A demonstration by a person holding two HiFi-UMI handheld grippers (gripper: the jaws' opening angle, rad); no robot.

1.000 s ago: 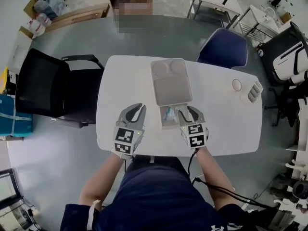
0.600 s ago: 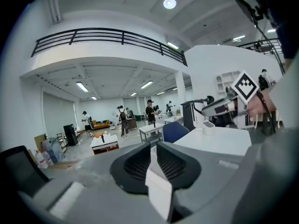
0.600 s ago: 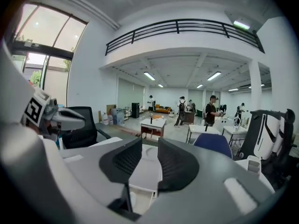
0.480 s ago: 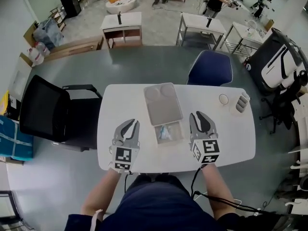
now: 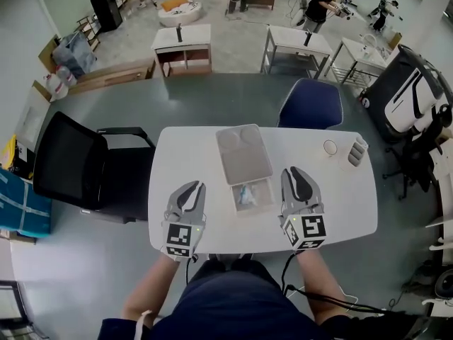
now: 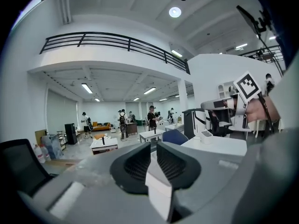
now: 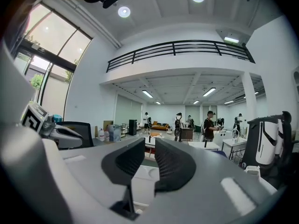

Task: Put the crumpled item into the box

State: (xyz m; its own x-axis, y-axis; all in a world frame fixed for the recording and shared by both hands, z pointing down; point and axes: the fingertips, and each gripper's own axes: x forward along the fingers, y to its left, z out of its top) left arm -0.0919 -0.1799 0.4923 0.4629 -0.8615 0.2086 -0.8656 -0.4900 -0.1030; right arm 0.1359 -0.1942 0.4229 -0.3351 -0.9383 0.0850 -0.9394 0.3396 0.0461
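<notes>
A shallow clear box [image 5: 253, 197] sits mid-table with its pale lid [image 5: 244, 154] folded open behind it. The crumpled item [image 5: 245, 193], whitish with a bluish tint, lies inside the box. My right gripper [image 5: 296, 178] hovers just right of the box; its jaws are closing and nothing is between them, as the right gripper view [image 7: 149, 143] shows. My left gripper [image 5: 192, 193] is left of the box, clear of it. In the left gripper view [image 6: 153, 146] its pads stand a narrow slit apart and hold nothing. Both point toward the table's far side.
The white table [image 5: 191, 154] has a small round cup [image 5: 330, 147] and a grey block [image 5: 356, 151] at its far right. A black office chair [image 5: 71, 165] stands at its left and a blue chair [image 5: 310, 103] behind it. Other tables and people stand far back.
My right gripper has drawn back from the box to its right side and its jaws have narrowed. The crumpled item stays in the box. The left gripper has barely moved.
</notes>
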